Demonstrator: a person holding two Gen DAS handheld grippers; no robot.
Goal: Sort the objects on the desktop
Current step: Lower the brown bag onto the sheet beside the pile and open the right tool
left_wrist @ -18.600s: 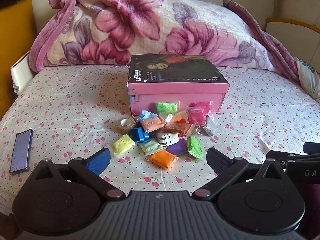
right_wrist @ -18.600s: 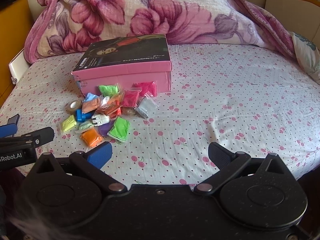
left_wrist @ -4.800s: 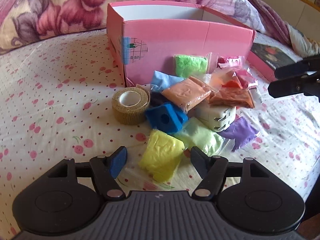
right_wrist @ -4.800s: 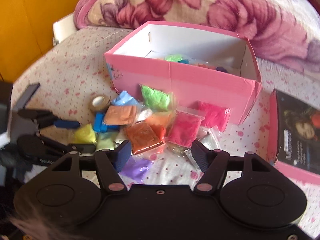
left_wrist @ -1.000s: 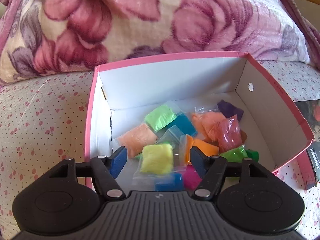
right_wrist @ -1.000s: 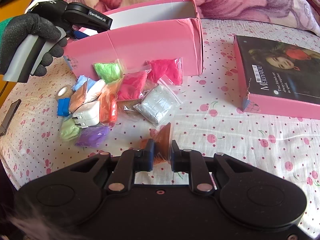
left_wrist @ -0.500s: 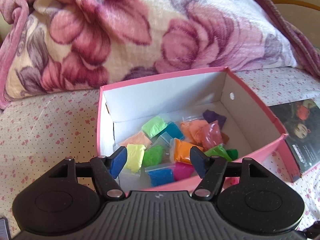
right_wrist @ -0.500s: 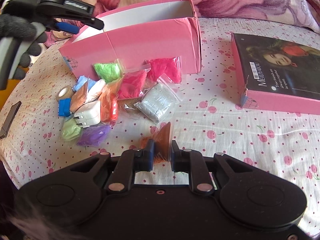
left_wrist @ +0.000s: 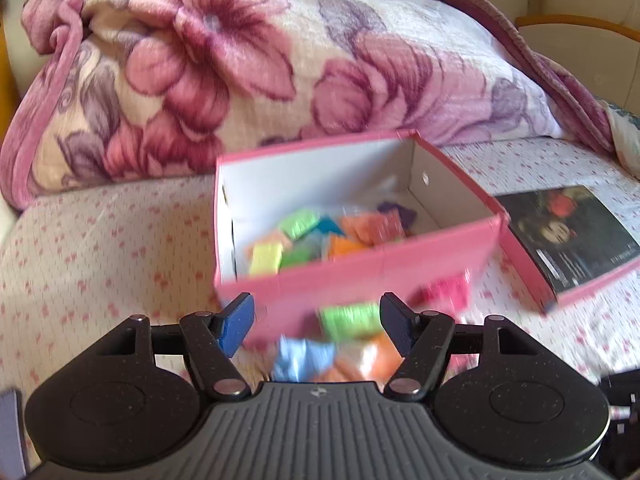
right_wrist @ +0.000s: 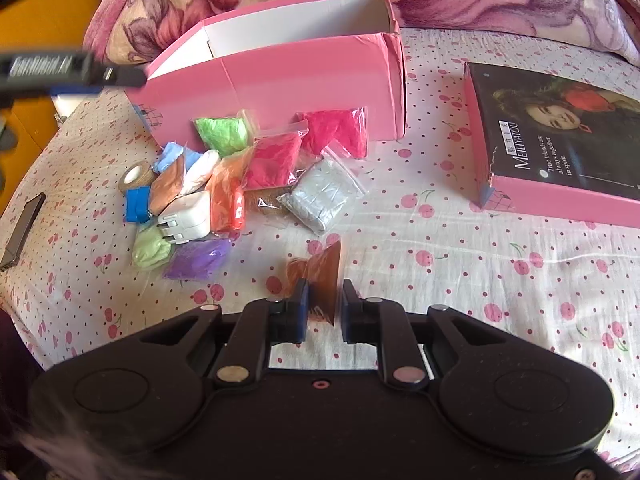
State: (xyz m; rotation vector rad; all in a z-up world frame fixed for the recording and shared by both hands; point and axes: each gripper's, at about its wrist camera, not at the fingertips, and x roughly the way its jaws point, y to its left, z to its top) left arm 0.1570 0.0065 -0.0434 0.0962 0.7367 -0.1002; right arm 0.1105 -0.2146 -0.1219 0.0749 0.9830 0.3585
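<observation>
Our right hand-held gripper pinches the brown bag, low in the middle. We should lift it over the pink box wall. Our left hand-held gripper is open, empty.

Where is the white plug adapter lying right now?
In the right wrist view, the white plug adapter lies on the bedsheet at the left of the pile, in front of the pink box, between the blue block and an orange bag.
</observation>
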